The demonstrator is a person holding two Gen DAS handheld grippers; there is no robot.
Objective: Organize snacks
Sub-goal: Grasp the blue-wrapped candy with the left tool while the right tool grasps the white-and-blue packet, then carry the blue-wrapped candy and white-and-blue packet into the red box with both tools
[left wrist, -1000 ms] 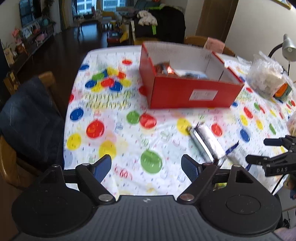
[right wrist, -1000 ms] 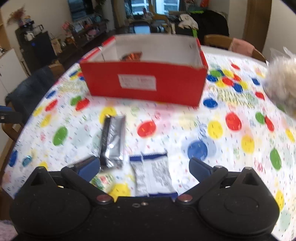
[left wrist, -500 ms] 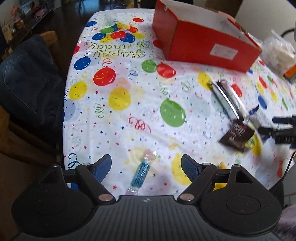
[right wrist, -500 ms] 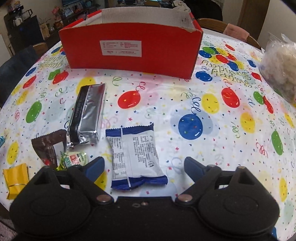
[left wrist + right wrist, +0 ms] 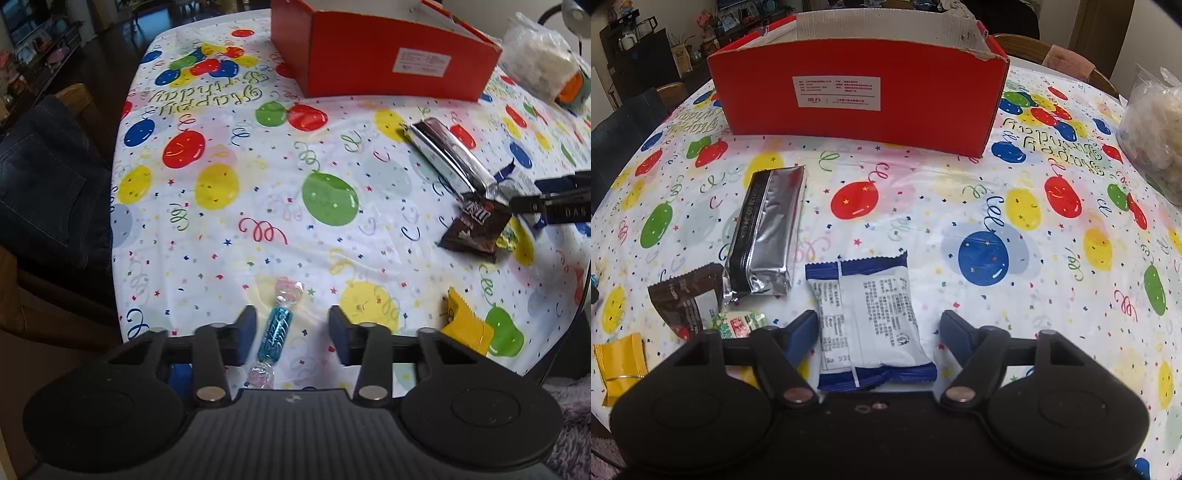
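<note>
Snacks on worktop, two pickups begun

Left tongs (image 5: 291,334) had just narrowed around blue twist-wrapped candy (image 5: 276,329), ungripped; right tongs (image 5: 879,336) narrowed astride white-and-blue foil packet (image 5: 868,317).

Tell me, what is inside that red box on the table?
From here only the red box and its white inner back wall show above the rim. Its front wall hides the bottom, so any contents cannot be seen in these views.
</note>
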